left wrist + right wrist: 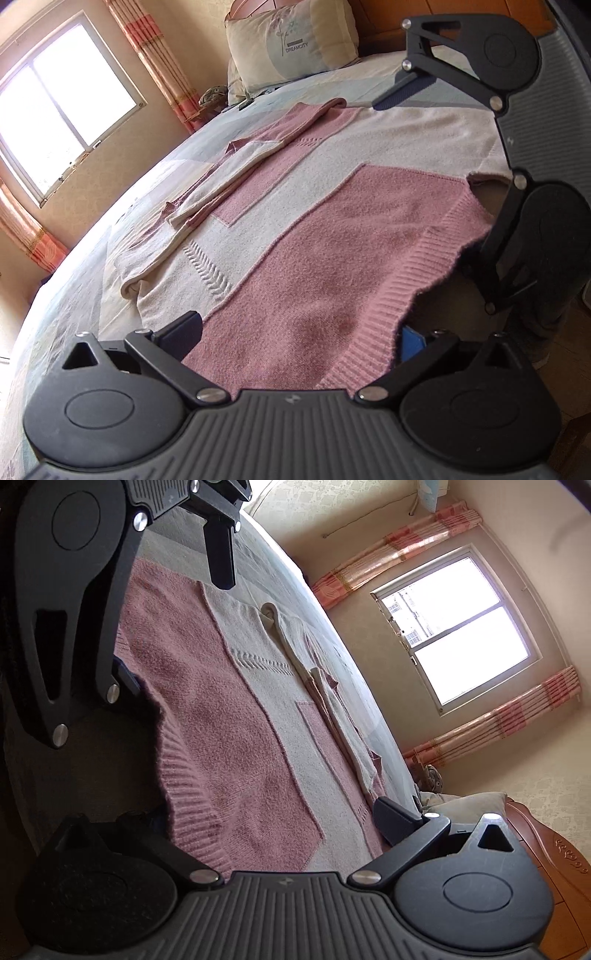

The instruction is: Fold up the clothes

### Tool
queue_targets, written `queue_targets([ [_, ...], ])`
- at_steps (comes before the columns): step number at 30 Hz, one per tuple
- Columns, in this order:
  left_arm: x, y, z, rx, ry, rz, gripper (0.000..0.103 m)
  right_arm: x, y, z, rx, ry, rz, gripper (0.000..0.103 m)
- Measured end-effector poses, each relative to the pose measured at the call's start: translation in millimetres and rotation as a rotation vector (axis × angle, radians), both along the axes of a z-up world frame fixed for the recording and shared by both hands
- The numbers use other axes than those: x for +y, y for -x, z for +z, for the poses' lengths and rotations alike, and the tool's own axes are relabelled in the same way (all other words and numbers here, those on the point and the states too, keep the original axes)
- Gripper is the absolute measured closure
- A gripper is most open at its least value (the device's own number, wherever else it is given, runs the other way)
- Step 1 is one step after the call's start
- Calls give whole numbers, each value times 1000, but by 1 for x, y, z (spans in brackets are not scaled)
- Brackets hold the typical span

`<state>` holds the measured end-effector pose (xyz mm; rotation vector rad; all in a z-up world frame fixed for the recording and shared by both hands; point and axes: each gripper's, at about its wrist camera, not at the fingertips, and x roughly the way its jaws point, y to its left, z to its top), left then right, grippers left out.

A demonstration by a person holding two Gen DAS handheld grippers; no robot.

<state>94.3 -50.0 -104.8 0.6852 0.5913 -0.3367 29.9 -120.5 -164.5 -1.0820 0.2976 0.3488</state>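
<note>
Two hand-held grippers (295, 338) (266, 819) — sweater (295, 221) hem between

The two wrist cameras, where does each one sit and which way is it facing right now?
Left wrist: on the left gripper, open at the sweater's ribbed hem, looking up the bed to the pillow and window; the other gripper shows at right.
Right wrist: on the right gripper, open over the same hem, looking across the bed toward the window; the left gripper shows at upper left.
Shared: sweater, bed, window, curtains.
</note>
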Motion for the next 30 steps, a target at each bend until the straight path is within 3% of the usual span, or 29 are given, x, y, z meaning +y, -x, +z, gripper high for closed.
queue_targets([
  [8,-31,-6,-8,-70,-85,-49,1,-7,-7,-2,-23,-24,-36,0],
  [11,-40,-7,-11,-127,-167,-80,0,-10,-9,1,-63,-52,-56,0],
  [14,-43,-10,-15,-187,-254,-43,0,-14,-9,4,-93,-74,-78,0],
  [24,-30,-24,8,-148,-124,42,0,-33,0,-3,-15,-129,-119,0],
  [30,-29,-27,12,-148,-111,53,0,-51,7,-6,3,-147,-162,0],
])
